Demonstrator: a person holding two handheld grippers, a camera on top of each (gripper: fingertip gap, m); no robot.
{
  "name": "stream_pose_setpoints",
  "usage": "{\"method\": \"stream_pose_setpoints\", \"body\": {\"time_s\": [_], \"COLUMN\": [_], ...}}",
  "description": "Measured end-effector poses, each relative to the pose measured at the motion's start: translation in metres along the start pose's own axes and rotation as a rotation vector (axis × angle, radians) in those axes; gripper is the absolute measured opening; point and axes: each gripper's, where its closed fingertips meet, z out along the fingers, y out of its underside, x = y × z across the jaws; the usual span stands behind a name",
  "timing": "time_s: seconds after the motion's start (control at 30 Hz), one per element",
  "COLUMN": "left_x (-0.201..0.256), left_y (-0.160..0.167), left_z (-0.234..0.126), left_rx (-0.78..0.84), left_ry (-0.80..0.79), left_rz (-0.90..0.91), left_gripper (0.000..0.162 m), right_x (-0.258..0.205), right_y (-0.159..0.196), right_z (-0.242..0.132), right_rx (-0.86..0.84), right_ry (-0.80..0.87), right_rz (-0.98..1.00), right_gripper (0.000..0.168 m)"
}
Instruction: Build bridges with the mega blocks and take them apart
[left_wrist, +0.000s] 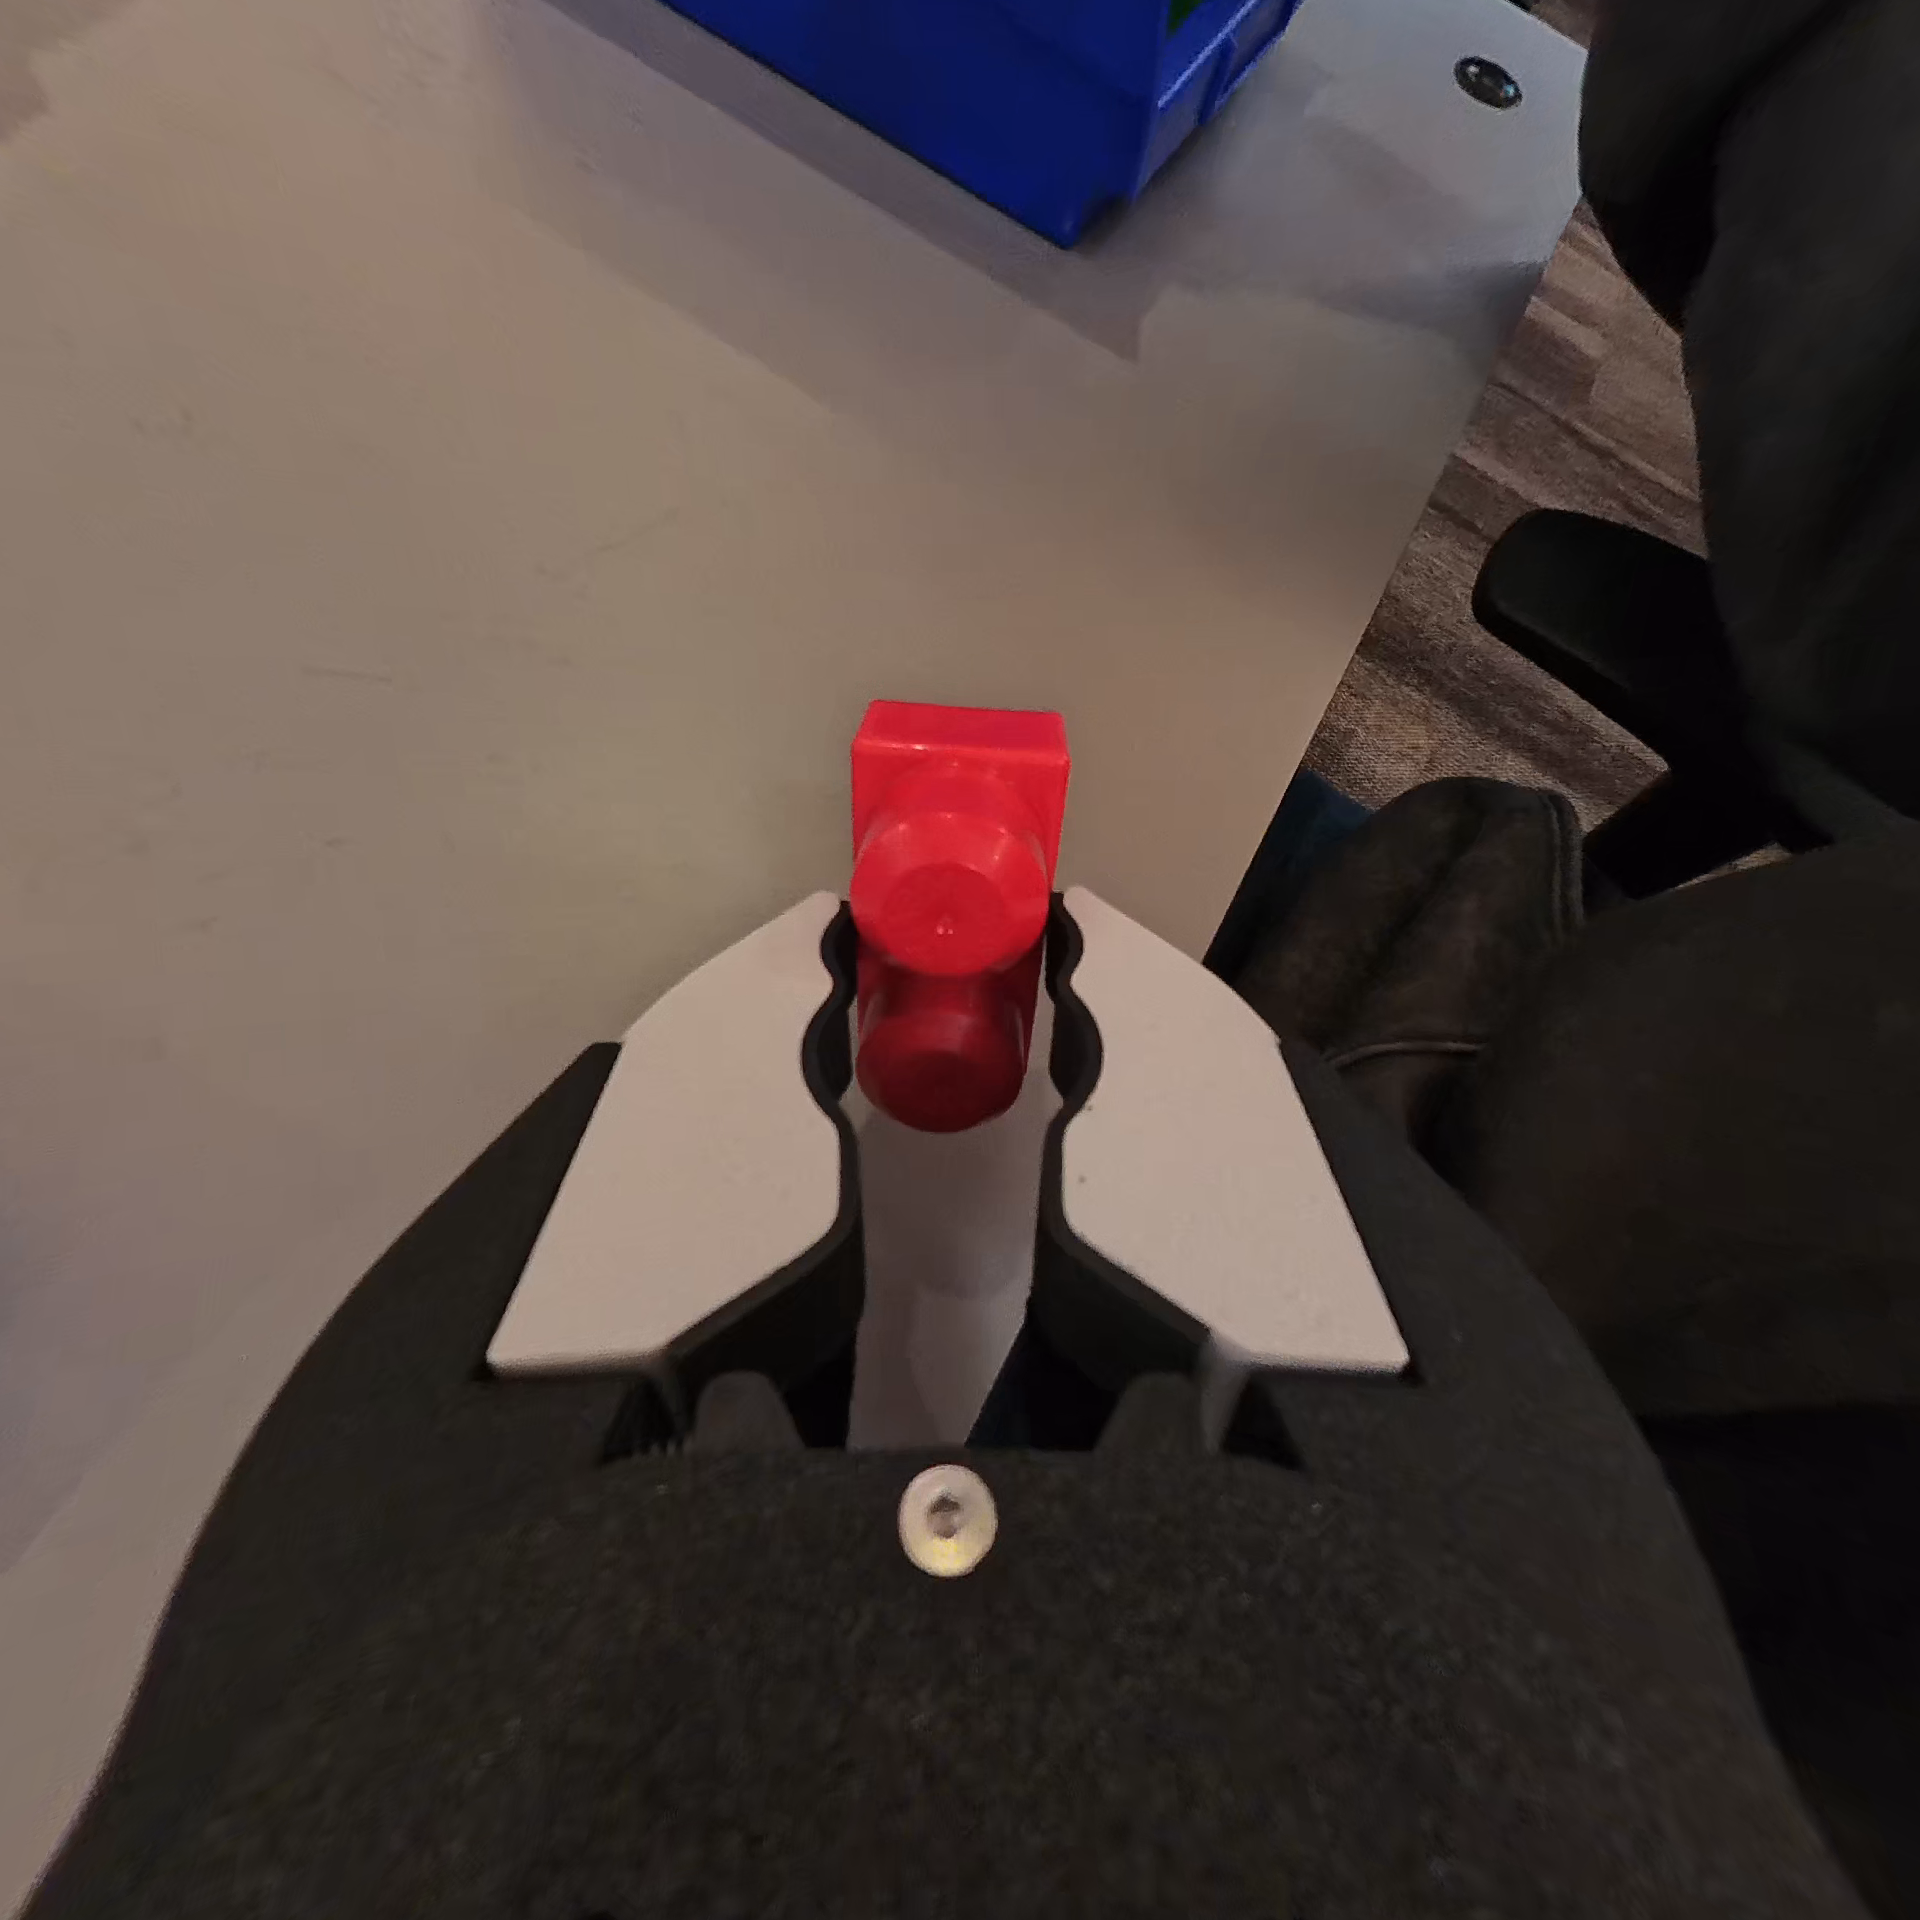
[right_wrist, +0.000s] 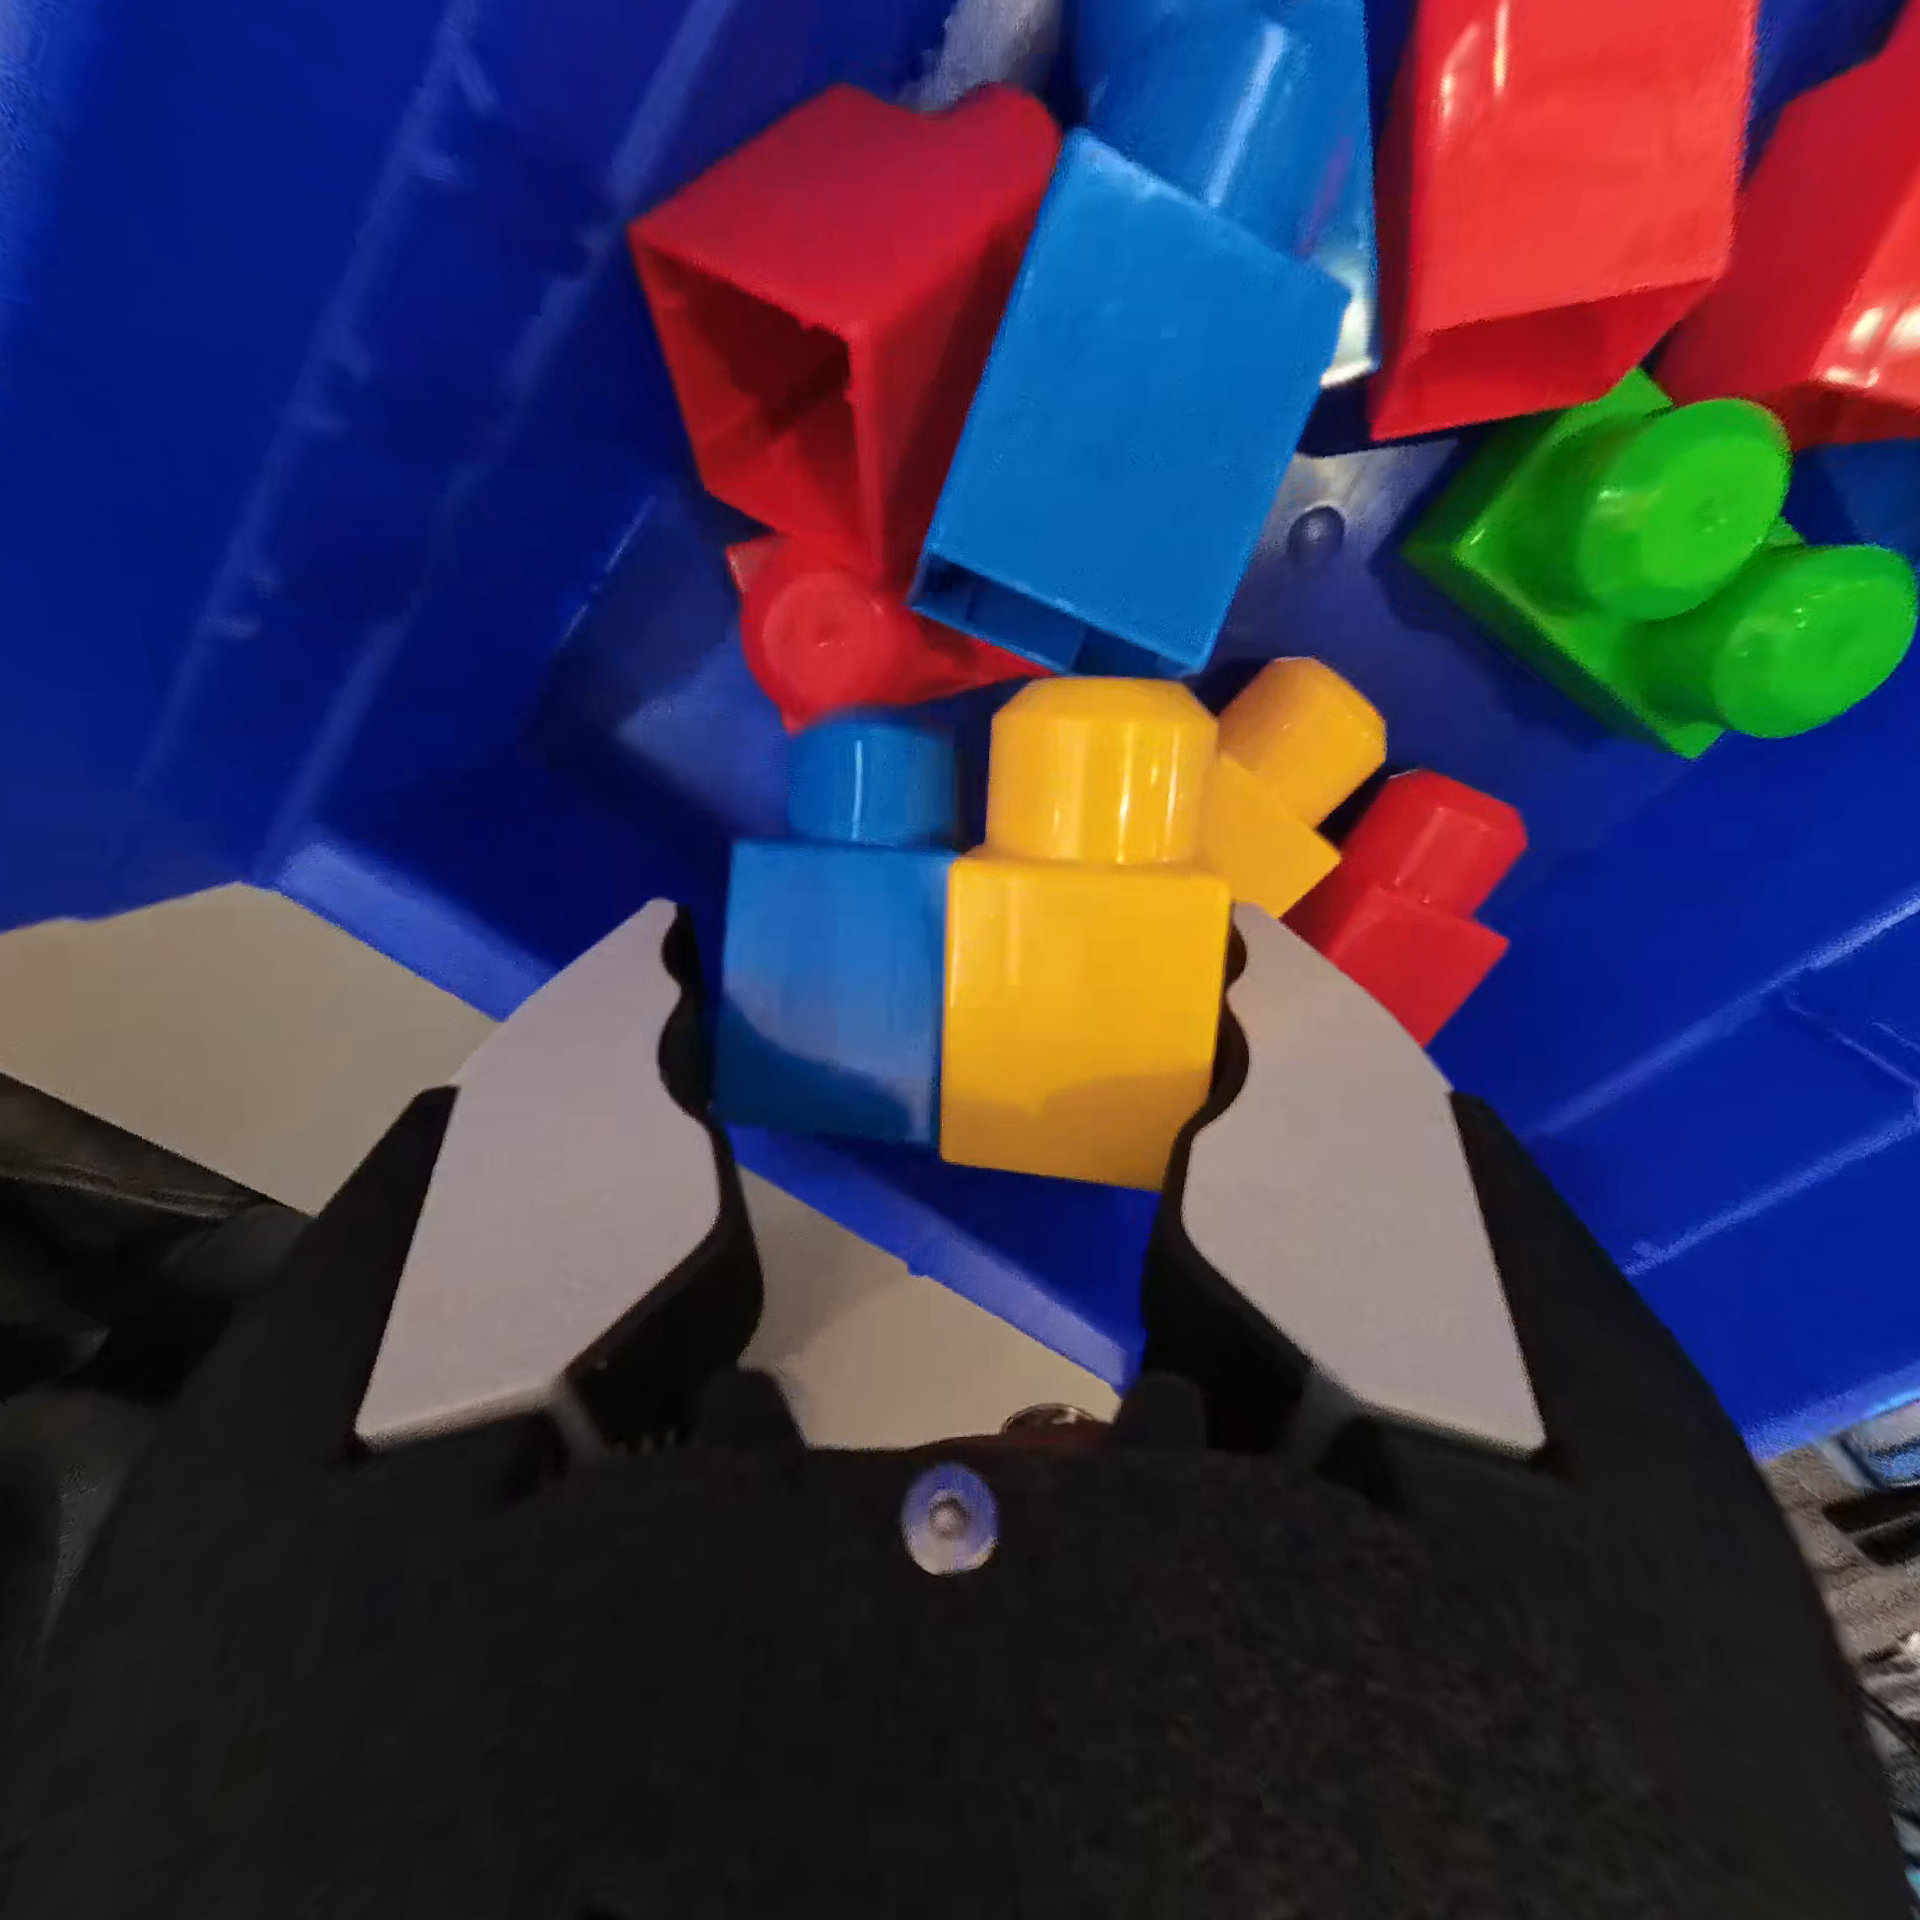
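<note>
In the left wrist view a red two-stud block (left_wrist: 951, 904) sits clamped between the fingers of the left gripper (left_wrist: 951, 935), its studs pointing back at the camera and its square base sticking out past the fingertips toward 12 o'clock. The jaws stand only a block's width apart, both inner pads pressed on the block's sides. Under it lies the pale table (left_wrist: 416, 520), whose edge runs down at 3 o'clock; a corner of the blue bin (left_wrist: 997, 114) shows at 12 o'clock, well apart from the block. A dark chair (left_wrist: 1621, 644) and dark clothing fill the right side.

In the right wrist view the right gripper (right_wrist: 971, 997) is spread wider and pinches two single-stud blocks side by side: a blue block (right_wrist: 831, 987) against the left finger and a yellow block (right_wrist: 1081, 1029) against the right one, touching each other, studs toward 12 o'clock. They are held over the bin's near wall. Inside the bin, loose blocks lie around them: a second yellow block (right_wrist: 1288, 779) and a small red block (right_wrist: 1403, 904) at 2 o'clock, a green two-stud block (right_wrist: 1662, 571) farther out at 2 o'clock, a large blue block (right_wrist: 1122, 405) at 12 o'clock, and a hollow red block (right_wrist: 821, 312) at 11 o'clock.
</note>
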Motion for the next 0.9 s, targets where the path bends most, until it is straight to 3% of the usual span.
{"method": "stream_pose_setpoints", "body": {"time_s": [0.13, 0.23, 0.37, 0.43, 0.53, 0.6, 0.63, 0.7, 0.8, 0.9], "left_x": [-0.001, -0.004, -0.007, -0.009, -0.013, -0.018, -0.021, -0.028, -0.045, -0.076], "left_y": [0.004, 0.006, 0.008, 0.008, 0.009, 0.009, 0.008, 0.002, -0.015, -0.028], "left_z": [0.001, -0.001, 0.0, 0.002, 0.005, 0.007, 0.008, 0.009, 0.014, 0.032], "left_rx": [-0.014, -0.015, -0.025, -0.034, -0.052, -0.07, -0.08, -0.101, -0.165, -0.363], "left_ry": [-0.012, -0.017, -0.022, -0.03, -0.056, -0.07, -0.078, -0.098, -0.138, -0.176], "left_rz": [0.007, -0.002, -0.009, -0.004, 0.011, 0.014, 0.013, 0.011, 0.065, 0.115], "left_gripper": [0.034, 0.034, 0.034, 0.034, 0.034, 0.034, 0.034, 0.034, 0.034, 0.034], "right_x": [-0.001, -0.002, -0.046, -0.101, -0.209, -0.266, -0.28, -0.291, -0.304, -0.305], "right_y": [-0.003, -0.004, -0.033, -0.05, -0.055, -0.05, -0.048, -0.047, -0.042, -0.043], "right_z": [-0.009, -0.044, -0.117, -0.137, -0.119, -0.087, -0.067, -0.041, -0.036, -0.029], "right_rx": [0.056, 0.175, 0.621, 0.882, 1.106, 1.087, 1.046, 1.002, 0.998, 0.98], "right_ry": [-0.001, 0.105, 0.173, 0.07, -0.321, -0.595, -0.646, -0.658, -0.663, -0.615], "right_rz": [0.0, -0.012, -0.057, -0.125, -0.215, -0.211, -0.195, -0.137, -0.15, -0.164], "right_gripper": [0.102, 0.099, 0.091, 0.085, 0.08, 0.078, 0.078, 0.075, 0.069, 0.068]}}
